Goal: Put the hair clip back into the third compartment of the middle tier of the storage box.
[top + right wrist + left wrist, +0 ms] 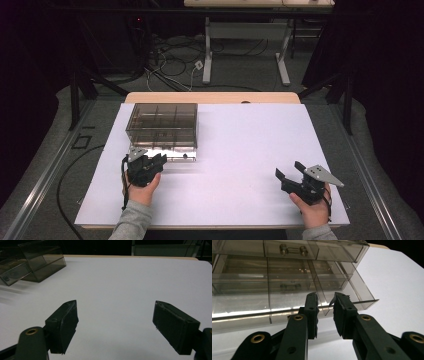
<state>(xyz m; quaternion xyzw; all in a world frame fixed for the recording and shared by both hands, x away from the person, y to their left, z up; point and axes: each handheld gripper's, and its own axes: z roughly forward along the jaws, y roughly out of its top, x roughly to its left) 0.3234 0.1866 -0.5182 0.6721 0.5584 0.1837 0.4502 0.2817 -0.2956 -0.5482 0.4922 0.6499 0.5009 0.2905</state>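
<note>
A smoky clear drawer cabinet (162, 120) stands at the back left of the white table. Its lowest drawer (176, 155) is pulled out toward me. My left gripper (156, 161) sits right at that drawer's front edge. In the left gripper view the cabinet (262, 272) looms close. There the left gripper (325, 298) has its jaws a narrow gap apart before the drawer (362, 296), and I see nothing pinched between them. My right gripper (290, 171) hovers over bare table at the front right. It (115, 312) stands wide open and empty, with the cabinet (41, 257) far off to its left.
The white table top (240, 145) stretches between the two grippers and to the right of the cabinet. A wooden strip (215, 97) edges its far side. Beyond it are desk legs (207, 60) and floor cables (170, 65).
</note>
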